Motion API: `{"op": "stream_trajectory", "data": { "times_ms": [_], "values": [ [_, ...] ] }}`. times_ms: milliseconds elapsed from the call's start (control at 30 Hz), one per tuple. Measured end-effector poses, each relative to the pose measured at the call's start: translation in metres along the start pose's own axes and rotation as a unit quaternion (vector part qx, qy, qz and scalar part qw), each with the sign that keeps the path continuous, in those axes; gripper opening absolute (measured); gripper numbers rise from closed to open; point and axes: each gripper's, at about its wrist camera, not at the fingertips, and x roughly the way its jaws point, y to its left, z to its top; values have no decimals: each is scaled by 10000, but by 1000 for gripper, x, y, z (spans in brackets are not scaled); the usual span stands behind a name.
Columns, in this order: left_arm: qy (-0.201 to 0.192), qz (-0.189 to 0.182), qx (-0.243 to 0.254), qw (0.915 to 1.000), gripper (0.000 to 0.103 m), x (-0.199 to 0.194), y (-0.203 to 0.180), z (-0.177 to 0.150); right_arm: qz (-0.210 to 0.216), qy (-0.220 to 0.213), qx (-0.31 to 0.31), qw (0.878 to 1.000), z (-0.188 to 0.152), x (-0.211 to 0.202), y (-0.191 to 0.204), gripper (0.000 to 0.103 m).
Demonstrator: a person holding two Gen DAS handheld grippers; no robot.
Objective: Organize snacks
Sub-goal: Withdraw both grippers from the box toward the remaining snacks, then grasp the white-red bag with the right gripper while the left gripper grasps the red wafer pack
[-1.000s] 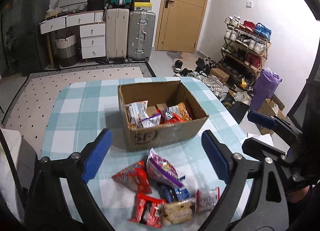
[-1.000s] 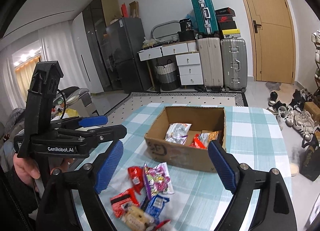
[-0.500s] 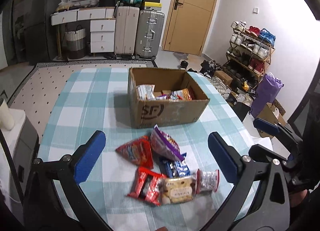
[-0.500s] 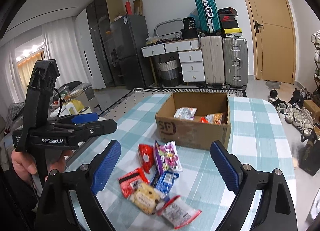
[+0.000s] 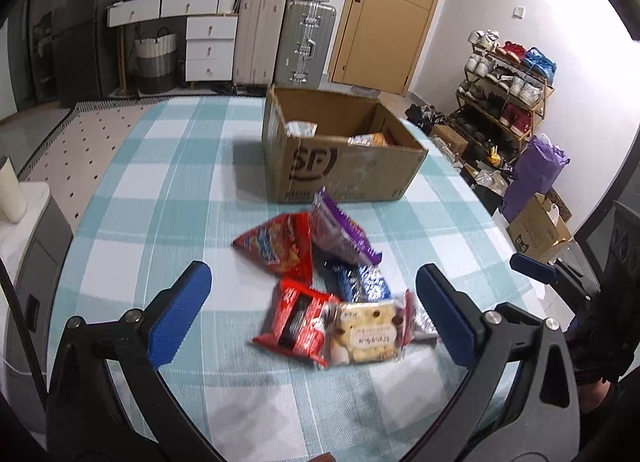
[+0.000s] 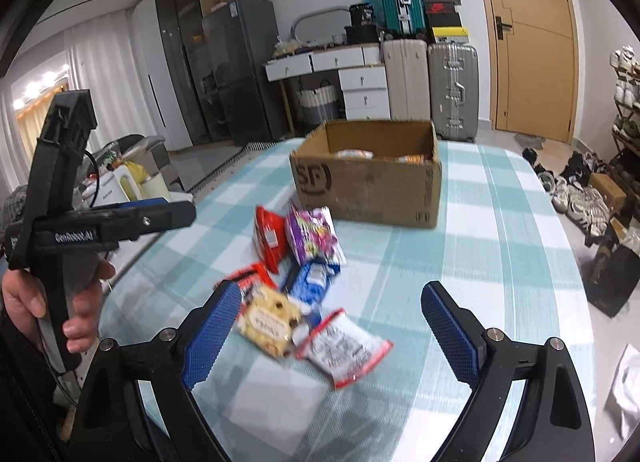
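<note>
- Left wrist view: the left gripper point(image 5: 312, 302) has its fingers spread wide and grasps nothing. It hangs over the near end of the snack heap, and the cookie pack point(image 5: 366, 340) lies almost straight ahead between the two pads, a little nearer the right-hand pad.
- The cookie pack's long axis runs across the view, roughly in line with the gap between the fingers, so I judge a turn of the wrist would be needed to pinch it across its short side.
- The red-black pack point(image 5: 298, 318) touches the cookie pack on its left; the blue pack point(image 5: 358, 282), the red chip bag point(image 5: 280, 246) and the purple bag point(image 5: 340, 234) lie farther on, toward the cardboard box point(image 5: 340, 165).
- The box stands open in the middle of the bench point(image 5: 160, 189), well beyond the heap, with some snacks already inside. Bare cloth lies to the left.
- Right wrist view: the right gripper point(image 6: 332, 326) is also released and empty. The white-red pack point(image 6: 344, 346) lies just ahead between its fingers, its long axis slanting toward the bench's right edge; the cookie pack point(image 6: 270, 322) sits close to the left finger.
- The right gripper seems the nearer one to the white-red pack, and the way to the box looks open along the bench's right side.
- The left gripper point(image 6: 120, 217) is held off the bench's left edge.
</note>
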Motion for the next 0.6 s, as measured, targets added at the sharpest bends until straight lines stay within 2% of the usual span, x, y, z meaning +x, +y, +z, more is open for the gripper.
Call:
{"op": "stream_trajectory", "data": {
  "times_ms": [300,600],
  "values": [
    [339,-57,-76,9994,102,31,11,-22,-128,458,17,9989,-28,27,-6,93],
    [515,-92,-253,9983,102,55,28,-28,-247,857,-122,9959,-42,61,-9,93]
  ]
}}
